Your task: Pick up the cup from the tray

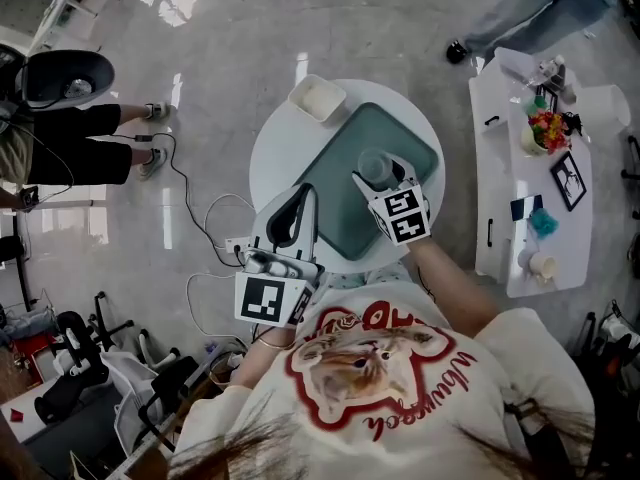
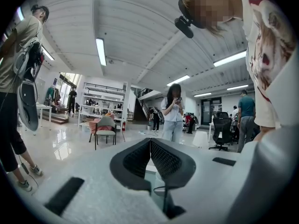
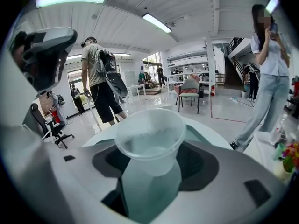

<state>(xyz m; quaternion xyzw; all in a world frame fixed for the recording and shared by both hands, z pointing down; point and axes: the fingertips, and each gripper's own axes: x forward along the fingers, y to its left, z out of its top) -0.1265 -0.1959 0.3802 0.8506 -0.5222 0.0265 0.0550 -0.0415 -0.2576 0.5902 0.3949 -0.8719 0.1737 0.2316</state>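
Observation:
A clear plastic cup (image 1: 375,165) stands over the green tray (image 1: 340,193) on the round white table (image 1: 275,158). My right gripper (image 1: 381,179) is shut on the cup, with a pad against each side. The right gripper view shows the cup (image 3: 150,136) upright and empty between the black pads (image 3: 198,164) of the right gripper (image 3: 152,169). I cannot tell whether its base touches the tray. My left gripper (image 1: 306,194) hovers at the tray's near-left edge. It is shut with nothing in it, and its pads (image 2: 163,157) meet at the tip of the left gripper (image 2: 150,143).
A white square bowl (image 1: 317,98) sits at the table's far edge beside the tray. A long white side table (image 1: 500,178) to the right carries flowers, a picture frame and cups. Cables (image 1: 200,218) trail on the floor at left, near a standing person (image 1: 70,143).

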